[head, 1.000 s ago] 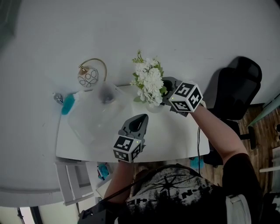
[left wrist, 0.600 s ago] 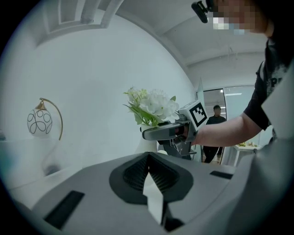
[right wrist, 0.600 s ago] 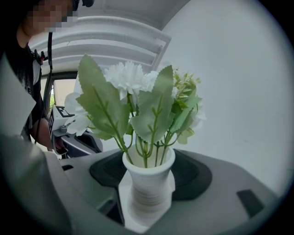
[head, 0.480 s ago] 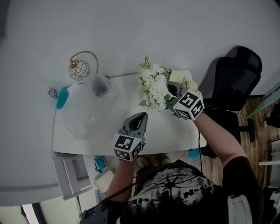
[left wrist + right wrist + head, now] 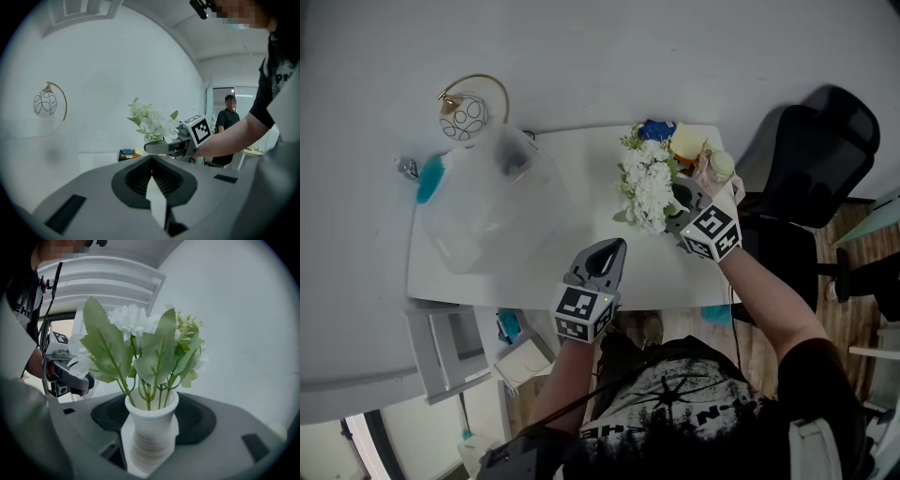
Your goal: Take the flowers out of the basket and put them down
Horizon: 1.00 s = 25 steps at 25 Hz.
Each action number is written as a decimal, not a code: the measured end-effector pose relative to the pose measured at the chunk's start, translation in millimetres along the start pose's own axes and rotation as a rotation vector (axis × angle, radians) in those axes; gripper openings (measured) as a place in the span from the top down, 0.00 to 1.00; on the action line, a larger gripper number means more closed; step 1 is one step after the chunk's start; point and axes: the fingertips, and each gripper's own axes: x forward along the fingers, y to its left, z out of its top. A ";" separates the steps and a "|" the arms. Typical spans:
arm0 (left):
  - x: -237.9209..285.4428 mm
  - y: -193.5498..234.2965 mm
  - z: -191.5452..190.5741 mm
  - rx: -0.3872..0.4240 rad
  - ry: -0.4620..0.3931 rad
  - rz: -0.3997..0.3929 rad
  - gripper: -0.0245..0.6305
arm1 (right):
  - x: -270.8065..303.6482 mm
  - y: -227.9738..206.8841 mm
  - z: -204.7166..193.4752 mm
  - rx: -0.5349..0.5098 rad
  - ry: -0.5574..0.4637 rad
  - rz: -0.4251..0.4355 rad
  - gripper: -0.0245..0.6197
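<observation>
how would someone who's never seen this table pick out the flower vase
Find the white rectangular table and look to its right end, where the right gripper is clamped on a small white ribbed vase. It holds white flowers with green leaves, the only bouquet here; behind it sit just a small blue item and a pale yellow one.

The left gripper (image 5: 614, 248), near, has its jaws together, empty. The right gripper (image 5: 677, 208), farther right, clamps a vase (image 5: 151, 427).

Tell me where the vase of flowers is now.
The vase is clamped in the right gripper, at the right of the head view, over the right end of the table.
</observation>
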 end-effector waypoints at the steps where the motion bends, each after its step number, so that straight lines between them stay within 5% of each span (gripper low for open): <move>1: -0.2 0.1 -4.6 -0.003 0.006 0.003 0.95 | 0.8 0.1 -6.0 0.005 -0.001 -0.002 0.51; 25: 2.2 -3.3 -36.7 -0.071 0.048 0.026 0.95 | 17.6 -2.3 -37.2 0.053 -0.059 -0.014 0.51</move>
